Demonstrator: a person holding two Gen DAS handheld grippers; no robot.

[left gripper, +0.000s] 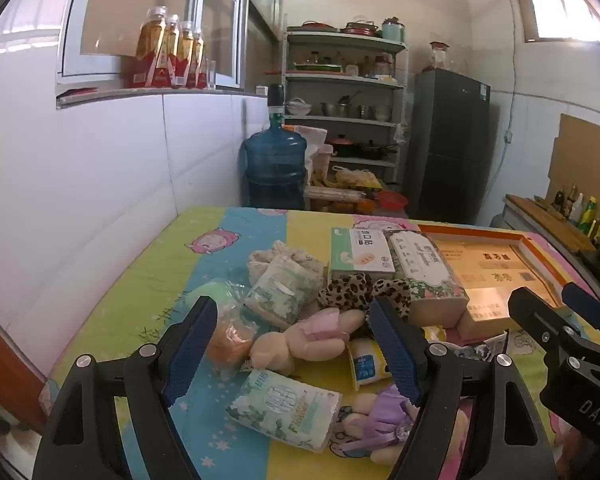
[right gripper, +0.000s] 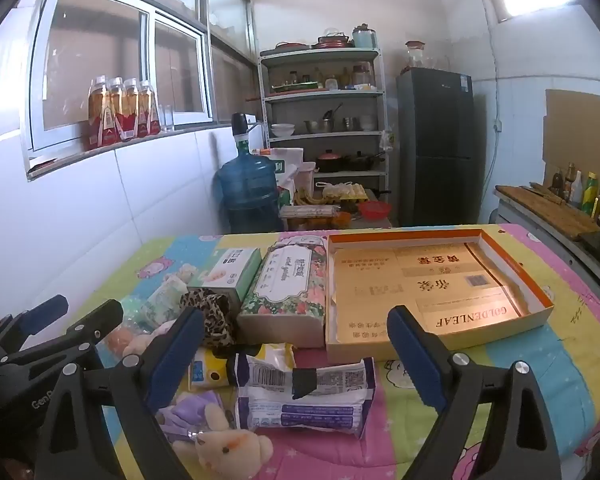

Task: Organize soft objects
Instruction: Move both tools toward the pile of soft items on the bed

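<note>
Soft items lie in a heap on the cartoon-print bedspread point(left gripper: 172, 264). My left gripper point(left gripper: 294, 350) hovers open above a pink-dressed plush bunny point(left gripper: 300, 340), with a floral tissue pack point(left gripper: 284, 408) and a purple-dressed plush point(left gripper: 384, 420) just below it. A leopard scrunchie point(left gripper: 364, 292) lies behind the bunny. My right gripper point(right gripper: 296, 360) is open over a white and purple wrapped pack point(right gripper: 304, 396); the purple-dressed plush point(right gripper: 220, 436) is at its lower left. An orange-rimmed shallow cardboard box point(right gripper: 536, 280) sits behind the right gripper. Neither gripper holds anything.
A floral tissue box point(right gripper: 288, 288) and a green box point(right gripper: 232, 272) stand behind the heap. A small yellow pack point(right gripper: 206, 368) and a bagged sponge point(left gripper: 224, 320) lie among the items. A water jug point(left gripper: 274, 168), shelves point(left gripper: 344, 120) and a fridge point(left gripper: 448, 144) stand beyond the bed.
</note>
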